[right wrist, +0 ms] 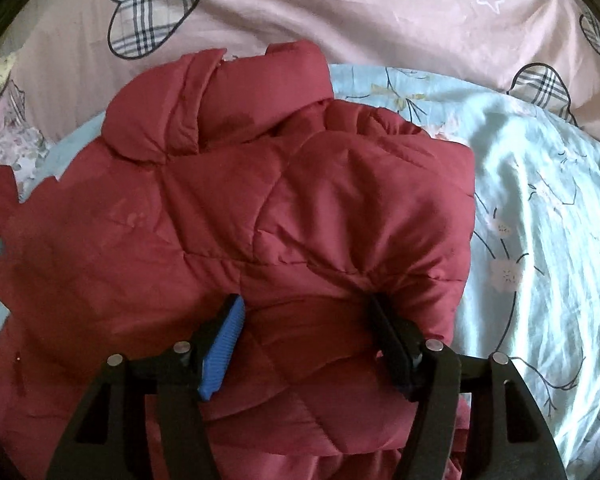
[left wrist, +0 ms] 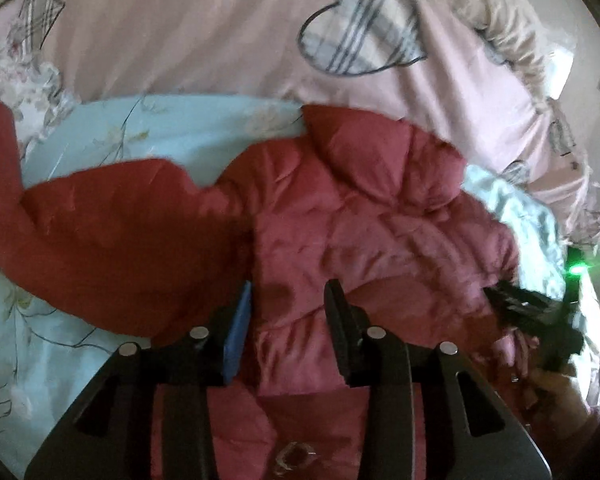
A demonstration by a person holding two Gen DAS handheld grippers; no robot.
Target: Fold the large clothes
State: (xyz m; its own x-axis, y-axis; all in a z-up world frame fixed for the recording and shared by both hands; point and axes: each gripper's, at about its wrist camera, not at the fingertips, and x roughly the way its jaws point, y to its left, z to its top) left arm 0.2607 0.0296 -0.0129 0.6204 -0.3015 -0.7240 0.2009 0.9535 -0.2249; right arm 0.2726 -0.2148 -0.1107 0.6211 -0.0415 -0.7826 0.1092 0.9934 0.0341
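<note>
It was a bedroom in someone's home: a bed spread with a pale blue floral sheet (right wrist: 540, 208) and a pink duvet (left wrist: 204, 32) printed with plaid hearts, bunched behind.

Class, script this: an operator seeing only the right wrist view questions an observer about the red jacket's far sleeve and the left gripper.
Operator: Is the far sleeve folded in?
Observer: No, the sleeve lies spread out sideways on the blue floral sheet.
Operator: Where's the left gripper?
Observer: The left gripper hovers over the red jacket's lower body, jaws apart, pinching nothing.
</note>
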